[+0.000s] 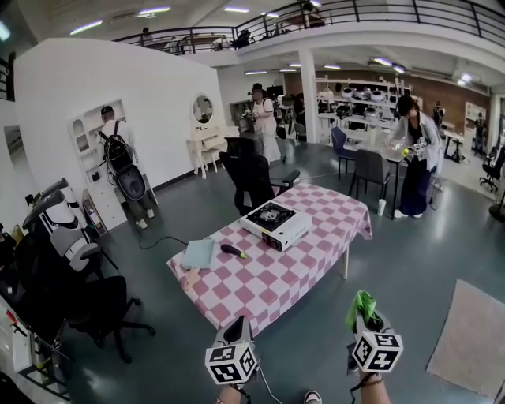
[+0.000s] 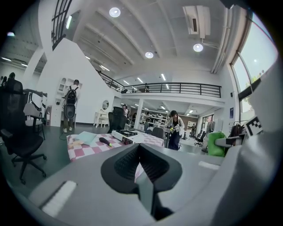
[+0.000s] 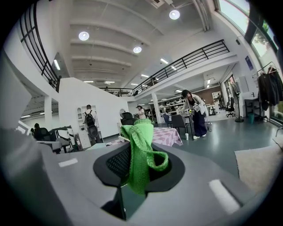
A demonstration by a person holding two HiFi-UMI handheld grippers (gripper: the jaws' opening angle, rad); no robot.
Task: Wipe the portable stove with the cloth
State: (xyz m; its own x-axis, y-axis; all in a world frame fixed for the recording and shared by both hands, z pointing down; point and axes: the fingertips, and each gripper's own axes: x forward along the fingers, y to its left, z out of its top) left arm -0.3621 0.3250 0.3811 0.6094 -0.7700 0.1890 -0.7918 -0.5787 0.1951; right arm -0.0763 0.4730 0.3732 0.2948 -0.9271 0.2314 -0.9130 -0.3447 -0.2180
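Large open hall with a glossy dark grey floor (image 1: pixel 418 260), a white partition wall (image 1: pixel 150 102) and a railed mezzanine (image 1: pixel 379 14) under strip lights (image 1: pixel 154 10). A pink-checked table (image 1: pixel 276 280) stands centre, a black office chair (image 1: pixel 252 177) behind it, with possibly a pale rug (image 1: pixel 473 339) to the right.

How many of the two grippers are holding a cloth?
1: the right gripper is shut on the green cloth, held low in front of the person; the left gripper beside it is shut, empty.

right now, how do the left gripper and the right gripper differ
The right gripper has its jaws shut on the green cloth; the left gripper has its jaws shut on nothing. The green cloth sticks up above the right gripper; the left gripper's tip is bare. Both hang short of the table with the portable stove.
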